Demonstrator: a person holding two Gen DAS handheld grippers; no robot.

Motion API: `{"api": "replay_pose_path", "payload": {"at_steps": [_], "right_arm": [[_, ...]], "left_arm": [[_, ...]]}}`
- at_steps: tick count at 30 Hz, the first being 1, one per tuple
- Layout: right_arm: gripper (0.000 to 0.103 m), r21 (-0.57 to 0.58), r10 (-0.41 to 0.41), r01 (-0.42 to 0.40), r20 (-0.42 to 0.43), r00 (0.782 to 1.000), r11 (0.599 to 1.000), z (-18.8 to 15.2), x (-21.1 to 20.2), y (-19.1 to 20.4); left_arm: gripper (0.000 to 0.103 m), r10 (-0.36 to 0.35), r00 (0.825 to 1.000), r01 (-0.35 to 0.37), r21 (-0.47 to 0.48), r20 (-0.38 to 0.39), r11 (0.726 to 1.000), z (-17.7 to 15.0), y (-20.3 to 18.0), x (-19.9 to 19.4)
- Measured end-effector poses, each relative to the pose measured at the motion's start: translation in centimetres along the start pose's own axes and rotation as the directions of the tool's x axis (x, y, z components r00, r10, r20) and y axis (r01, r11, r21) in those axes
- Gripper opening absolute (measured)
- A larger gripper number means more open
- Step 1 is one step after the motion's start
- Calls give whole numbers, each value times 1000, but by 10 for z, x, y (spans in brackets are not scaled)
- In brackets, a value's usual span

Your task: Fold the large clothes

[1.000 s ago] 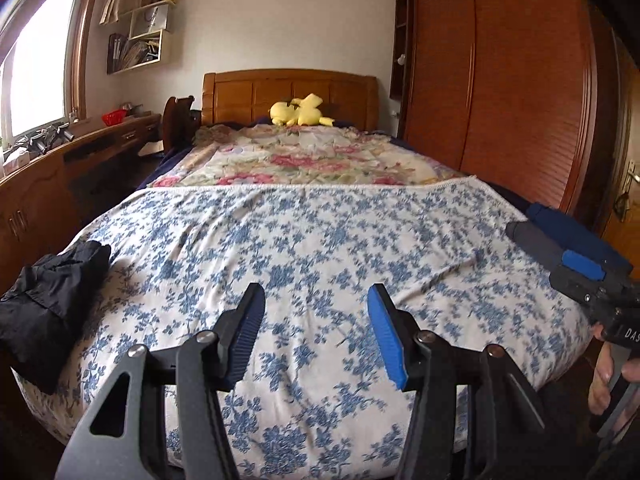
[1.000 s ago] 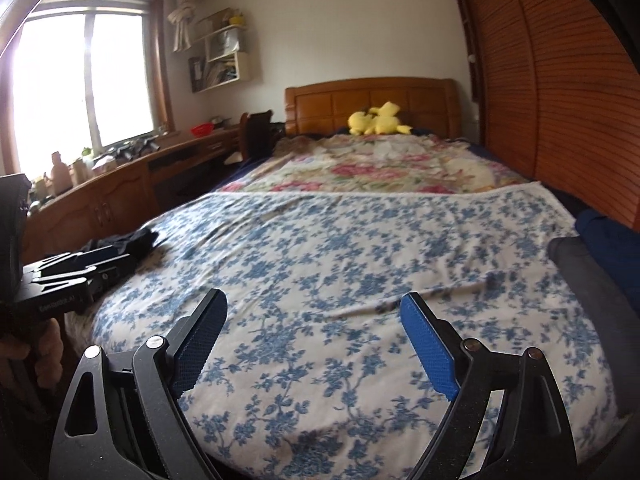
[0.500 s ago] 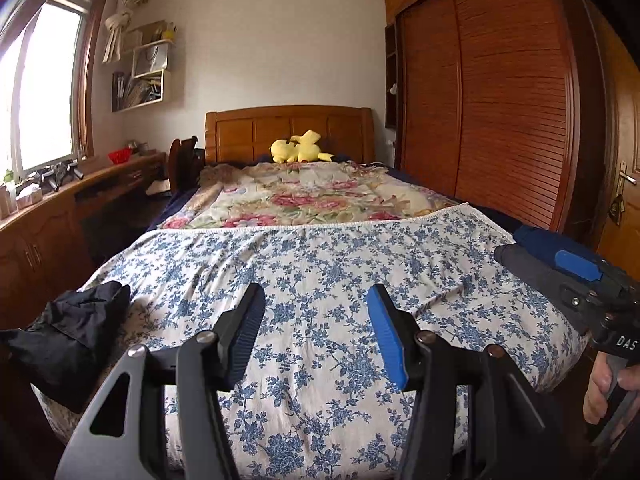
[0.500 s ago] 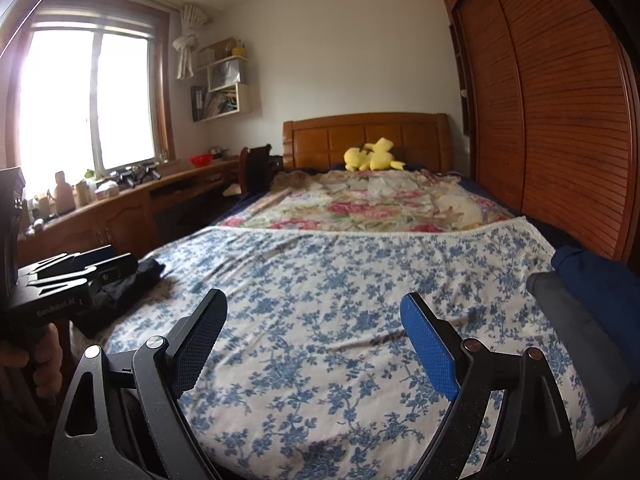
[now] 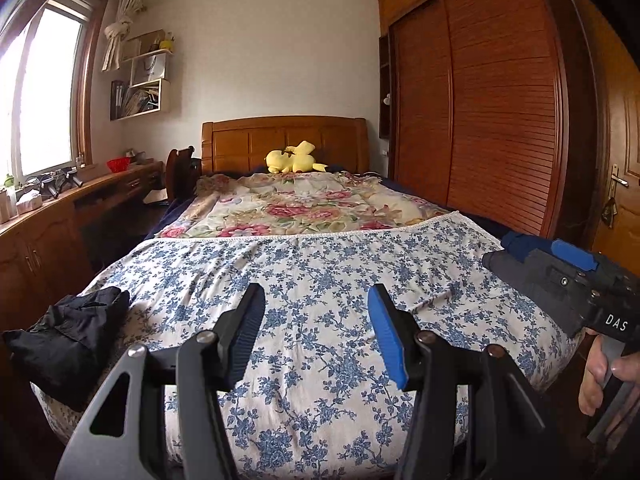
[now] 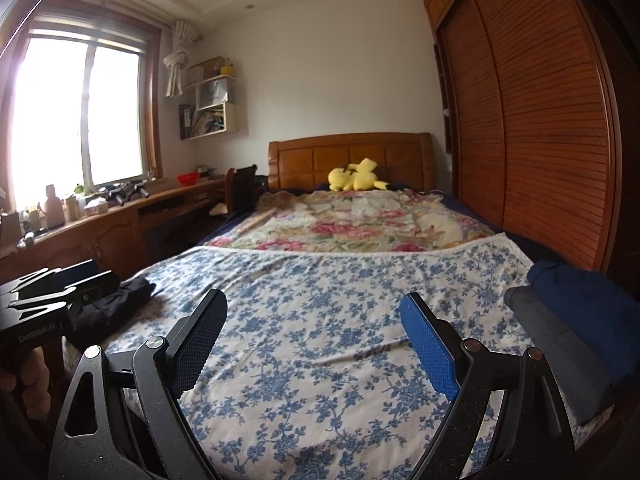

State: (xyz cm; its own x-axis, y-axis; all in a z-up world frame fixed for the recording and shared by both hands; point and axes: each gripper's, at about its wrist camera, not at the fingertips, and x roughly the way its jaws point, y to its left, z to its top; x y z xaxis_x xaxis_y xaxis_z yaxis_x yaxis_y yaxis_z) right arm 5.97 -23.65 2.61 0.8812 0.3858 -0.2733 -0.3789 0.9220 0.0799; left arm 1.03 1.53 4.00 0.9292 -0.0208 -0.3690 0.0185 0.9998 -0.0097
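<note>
Black clothes (image 5: 70, 332) lay crumpled at the bed's (image 5: 320, 280) left near corner. Both the left gripper (image 5: 316, 312) and right gripper (image 6: 312, 320) hung spread and empty above the floral sheet.

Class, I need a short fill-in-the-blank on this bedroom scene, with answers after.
1. The black garment lies at the bed's ___ edge.
2. The plush toy by the headboard is ___.
3. Between the left gripper fingers there is ___.
4. The folded grey and navy clothes lie at the bed's ___ edge.

Answers: left; yellow; nothing; right
</note>
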Motion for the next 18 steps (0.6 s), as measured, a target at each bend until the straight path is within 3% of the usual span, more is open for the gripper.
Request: {"api": "replay_pose_path", "payload": {"at_steps": [18], "right_arm": [[90, 4, -6, 6, -10, 1000, 1000, -3, 0, 2]], "left_arm": [[53, 3, 1000, -3, -11, 2, 1000, -2, 3, -1]]}}
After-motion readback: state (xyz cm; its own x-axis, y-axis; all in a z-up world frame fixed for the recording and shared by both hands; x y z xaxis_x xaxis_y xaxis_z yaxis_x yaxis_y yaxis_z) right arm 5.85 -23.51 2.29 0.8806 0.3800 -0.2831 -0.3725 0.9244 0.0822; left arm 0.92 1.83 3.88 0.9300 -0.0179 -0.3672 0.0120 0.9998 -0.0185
